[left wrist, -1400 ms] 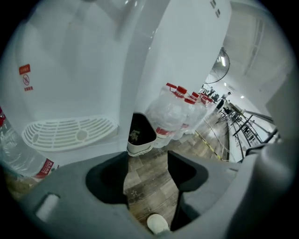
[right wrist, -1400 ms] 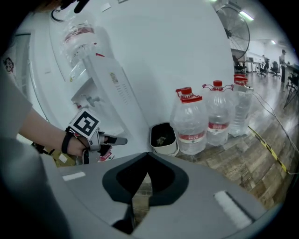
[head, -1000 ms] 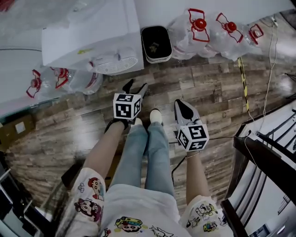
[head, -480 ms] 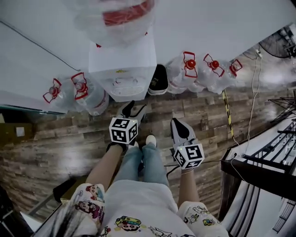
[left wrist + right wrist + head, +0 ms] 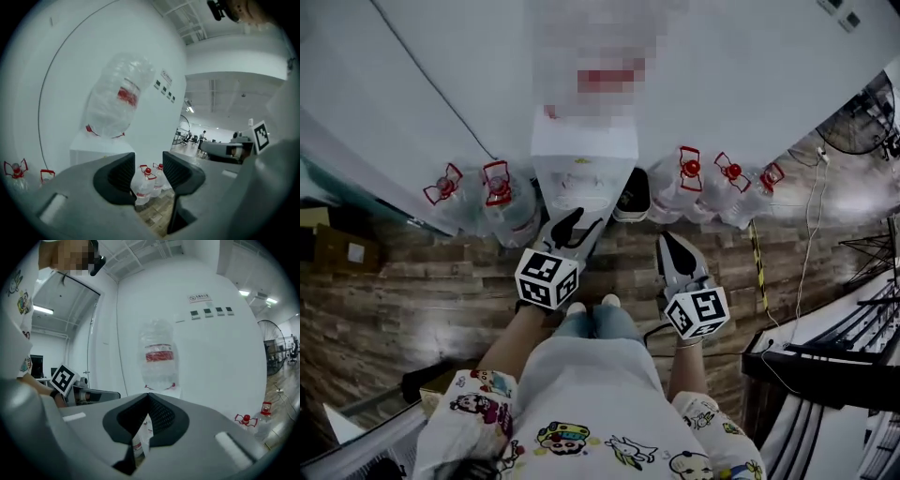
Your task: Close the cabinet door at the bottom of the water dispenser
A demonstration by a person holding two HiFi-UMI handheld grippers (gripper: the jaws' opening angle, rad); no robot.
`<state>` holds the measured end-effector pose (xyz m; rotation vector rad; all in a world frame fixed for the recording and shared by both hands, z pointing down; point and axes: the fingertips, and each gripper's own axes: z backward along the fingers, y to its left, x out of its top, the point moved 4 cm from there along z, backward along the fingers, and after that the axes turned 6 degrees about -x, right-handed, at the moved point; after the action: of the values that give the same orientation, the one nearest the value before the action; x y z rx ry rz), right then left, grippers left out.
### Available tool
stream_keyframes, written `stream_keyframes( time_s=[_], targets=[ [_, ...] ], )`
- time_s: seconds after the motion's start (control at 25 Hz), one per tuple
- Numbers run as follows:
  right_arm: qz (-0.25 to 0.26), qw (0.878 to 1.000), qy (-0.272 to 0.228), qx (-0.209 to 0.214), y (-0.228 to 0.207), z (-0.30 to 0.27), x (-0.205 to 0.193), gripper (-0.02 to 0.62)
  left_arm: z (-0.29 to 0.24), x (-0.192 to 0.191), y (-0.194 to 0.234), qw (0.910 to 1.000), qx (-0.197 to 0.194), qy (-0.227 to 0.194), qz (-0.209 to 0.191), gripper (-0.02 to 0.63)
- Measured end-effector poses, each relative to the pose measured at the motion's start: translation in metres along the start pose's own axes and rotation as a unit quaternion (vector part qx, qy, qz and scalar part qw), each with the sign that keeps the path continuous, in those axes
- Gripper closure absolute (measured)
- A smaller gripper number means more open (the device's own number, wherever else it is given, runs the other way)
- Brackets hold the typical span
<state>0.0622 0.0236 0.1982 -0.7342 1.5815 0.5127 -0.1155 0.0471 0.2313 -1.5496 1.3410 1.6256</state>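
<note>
Now I have both tongs lifted away from the low work. A second ago the head view hung close over the dispenser's top. Since then it has risen and drawn back, so the dispenser (image 5: pixel 584 155) stands small at 12 o'clock, with both tongs in front of it aimed nearly level at the wall (image 5: pixel 750 84).

The left tongs (image 5: pixel 149 171) were wide apart and are closing. Nothing sits between them; only spare bottles (image 5: pixel 143 185) show far off through the gap. The right tongs (image 5: pixel 148 411) are pressed together and empty, as they were a second ago.

I read this as backing off after the push. No panel juts out from the dispenser's foot toward me, so the door is probably shut and the task is near its end.

I cannot confirm that. The door belongs at the dispenser's base, at 6 o'clock of its body, and in the head view my left tongs cover that spot. Both gripper views look above it, and their own grey bodies fill the lower half of each. The top bottle (image 5: pixel 158 357) is clear in the gripper views but blurred over in the head view. More spare bottles flank the dispenser's foot at 9 and 3 o'clock.
</note>
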Motion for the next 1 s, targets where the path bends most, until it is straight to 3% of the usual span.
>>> stream_keyframes(
  time_s=[0.16,0.56,1.0],
  targets=[
    [0.001,0.999,-0.021,0.036,0.022,0.009,0.026,0.586,0.042,0.026,-0.014,0.9994,0.015,-0.023,-0.022,0.448],
    [-0.01,0.993,-0.02,0.115,0.084,0.012,0.04,0.586,0.134,0.04,-0.027,0.9964,0.062,-0.055,-0.019,0.585],
    [0.0,0.992,-0.031,0.124,0.097,0.001,0.045,0.588,0.167,0.029,-0.023,0.9922,0.105,-0.066,-0.001,0.606]
  ],
)
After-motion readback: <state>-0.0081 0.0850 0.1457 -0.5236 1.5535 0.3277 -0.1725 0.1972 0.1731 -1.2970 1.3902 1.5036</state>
